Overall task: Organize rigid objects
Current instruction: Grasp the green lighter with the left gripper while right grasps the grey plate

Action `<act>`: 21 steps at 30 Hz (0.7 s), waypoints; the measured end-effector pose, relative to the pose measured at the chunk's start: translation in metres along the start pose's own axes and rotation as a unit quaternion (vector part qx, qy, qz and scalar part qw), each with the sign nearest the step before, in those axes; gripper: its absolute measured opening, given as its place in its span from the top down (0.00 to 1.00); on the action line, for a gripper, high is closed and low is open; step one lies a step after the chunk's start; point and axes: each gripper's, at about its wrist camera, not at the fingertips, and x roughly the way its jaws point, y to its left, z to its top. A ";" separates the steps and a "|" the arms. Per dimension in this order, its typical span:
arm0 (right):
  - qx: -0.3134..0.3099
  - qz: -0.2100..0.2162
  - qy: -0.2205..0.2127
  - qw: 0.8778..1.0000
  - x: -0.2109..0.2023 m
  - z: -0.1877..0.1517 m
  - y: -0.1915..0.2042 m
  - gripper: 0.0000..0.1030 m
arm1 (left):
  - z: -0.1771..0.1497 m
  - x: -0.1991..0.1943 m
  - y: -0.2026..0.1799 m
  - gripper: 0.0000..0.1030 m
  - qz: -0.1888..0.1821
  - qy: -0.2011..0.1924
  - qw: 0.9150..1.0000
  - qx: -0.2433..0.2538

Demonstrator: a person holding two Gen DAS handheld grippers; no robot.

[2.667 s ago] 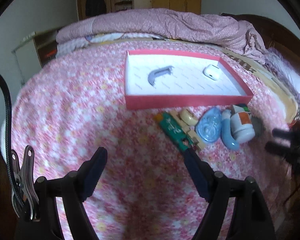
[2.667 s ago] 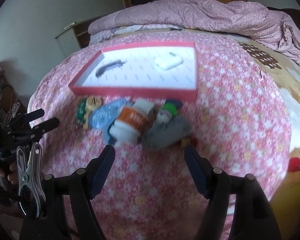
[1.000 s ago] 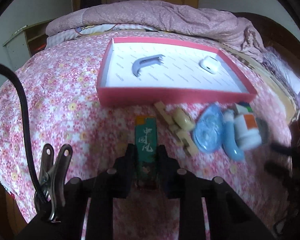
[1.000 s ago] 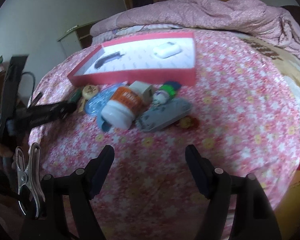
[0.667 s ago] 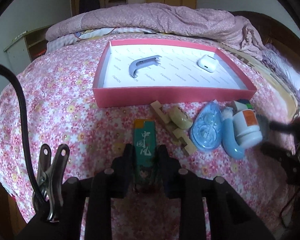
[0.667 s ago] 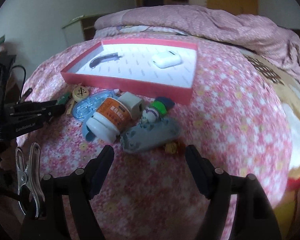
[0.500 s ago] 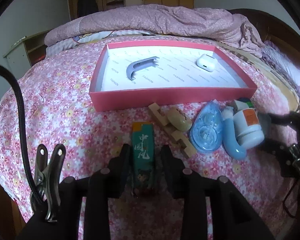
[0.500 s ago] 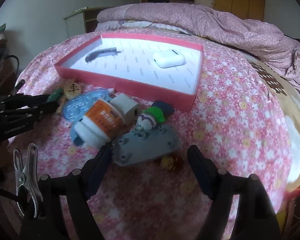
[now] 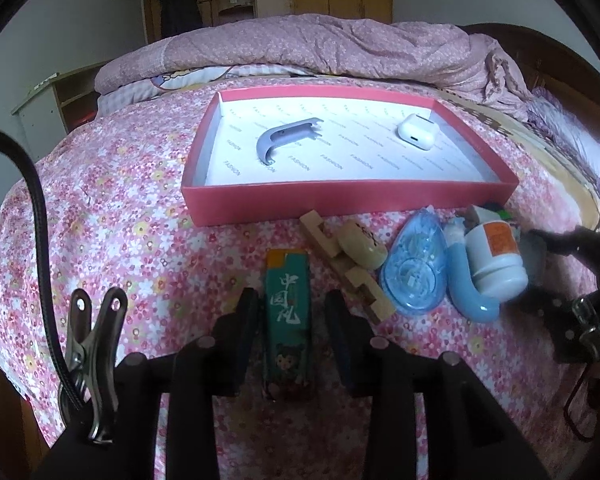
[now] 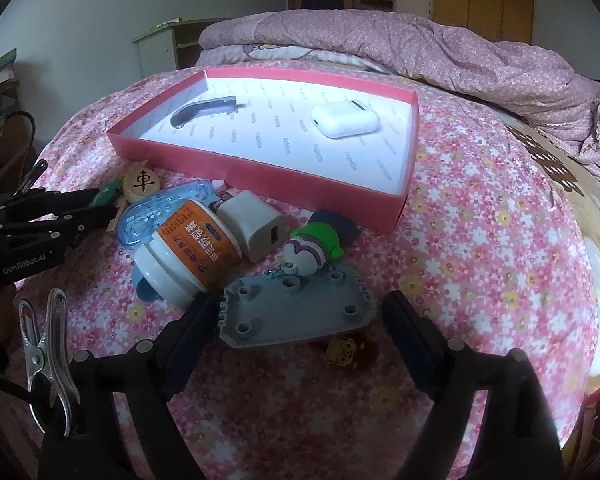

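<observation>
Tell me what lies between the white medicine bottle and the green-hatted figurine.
A white USB charger plug lies between the medicine bottle and the green-hatted figurine, seemingly touching the bottle. The right wrist view shows it.

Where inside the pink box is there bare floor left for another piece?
The pink box is free between the grey curved clip and the white earbud case, and along its near wall. The spread before the box is crowded.
</observation>
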 end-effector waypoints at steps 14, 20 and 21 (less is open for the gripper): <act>0.012 -0.014 0.000 1.000 -0.008 -0.005 0.008 0.30 | -0.009 -0.010 0.003 0.76 -0.017 -0.007 1.000 -0.002; 0.049 0.005 0.010 0.999 -0.017 -0.008 0.006 0.30 | -0.007 -0.017 0.011 0.76 -0.045 0.003 0.999 -0.021; 0.052 0.008 0.015 0.999 -0.019 -0.009 0.007 0.30 | -0.007 -0.017 0.012 0.76 -0.048 0.005 0.998 -0.026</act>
